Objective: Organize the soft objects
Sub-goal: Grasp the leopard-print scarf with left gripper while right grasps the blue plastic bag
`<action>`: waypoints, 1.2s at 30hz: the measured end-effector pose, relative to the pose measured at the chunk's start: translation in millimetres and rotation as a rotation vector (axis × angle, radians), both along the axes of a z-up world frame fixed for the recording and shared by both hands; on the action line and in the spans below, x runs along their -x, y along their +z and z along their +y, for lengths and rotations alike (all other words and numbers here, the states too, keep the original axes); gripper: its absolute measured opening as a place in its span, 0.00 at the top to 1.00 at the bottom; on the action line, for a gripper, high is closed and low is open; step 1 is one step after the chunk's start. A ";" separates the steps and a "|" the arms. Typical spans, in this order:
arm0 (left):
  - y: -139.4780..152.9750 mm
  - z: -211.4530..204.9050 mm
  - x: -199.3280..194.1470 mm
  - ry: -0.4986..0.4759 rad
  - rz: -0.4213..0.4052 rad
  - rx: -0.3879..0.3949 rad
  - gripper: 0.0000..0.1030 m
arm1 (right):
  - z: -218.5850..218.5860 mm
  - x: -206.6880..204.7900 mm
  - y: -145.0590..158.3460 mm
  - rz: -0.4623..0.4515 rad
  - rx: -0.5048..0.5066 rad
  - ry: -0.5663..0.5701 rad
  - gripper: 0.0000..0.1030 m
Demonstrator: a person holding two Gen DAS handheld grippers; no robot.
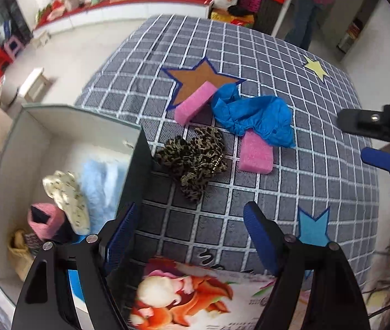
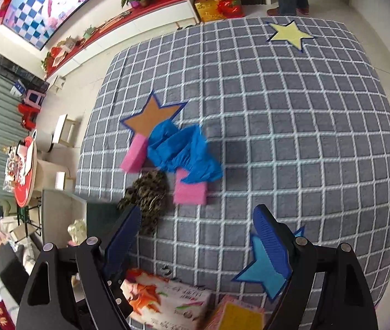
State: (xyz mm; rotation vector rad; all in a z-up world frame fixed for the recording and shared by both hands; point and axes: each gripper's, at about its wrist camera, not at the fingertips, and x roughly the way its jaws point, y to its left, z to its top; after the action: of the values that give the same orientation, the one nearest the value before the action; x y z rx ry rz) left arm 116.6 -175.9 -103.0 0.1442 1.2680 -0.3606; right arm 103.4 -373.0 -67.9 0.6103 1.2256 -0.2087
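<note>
A: Cardboard box is seen at left, already part-filled; beside it lie a leopard-print scrunchie, pink sponges and a blue glove.

B: Both grippers are held spread, empty. Overlapped items could be snagged together.

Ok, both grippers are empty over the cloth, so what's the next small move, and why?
Probably lower the left gripper onto the leopard-print scrunchie. Its fingers stand open and empty, the scrunchie lies loose just ahead of them, and it is the loose item nearest the white box that already holds soft things.
</note>
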 end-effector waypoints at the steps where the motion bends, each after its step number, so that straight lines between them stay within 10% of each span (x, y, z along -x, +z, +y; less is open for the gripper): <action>1: -3.3 1.7 -5.2 0.027 0.022 0.021 0.21 | -4.9 -3.8 -1.4 0.000 -0.009 -0.004 0.18; 12: -29.5 -12.8 -37.4 0.110 0.098 0.021 0.21 | -33.2 -57.5 -53.6 0.076 -0.146 0.003 0.18; 20: -42.7 -42.8 -41.5 0.051 0.061 -0.063 0.21 | -21.6 -82.2 -83.2 0.105 -0.116 0.053 0.18; 36: -87.5 -46.5 -70.8 0.110 0.227 0.058 0.21 | 9.0 -126.7 -120.0 0.152 -0.012 0.197 0.18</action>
State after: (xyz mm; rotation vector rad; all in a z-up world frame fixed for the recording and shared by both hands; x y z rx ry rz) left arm 187.4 -222.4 -190.5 -0.0167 1.4811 -0.3255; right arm 230.1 -364.1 -187.9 0.4870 1.4260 -0.0836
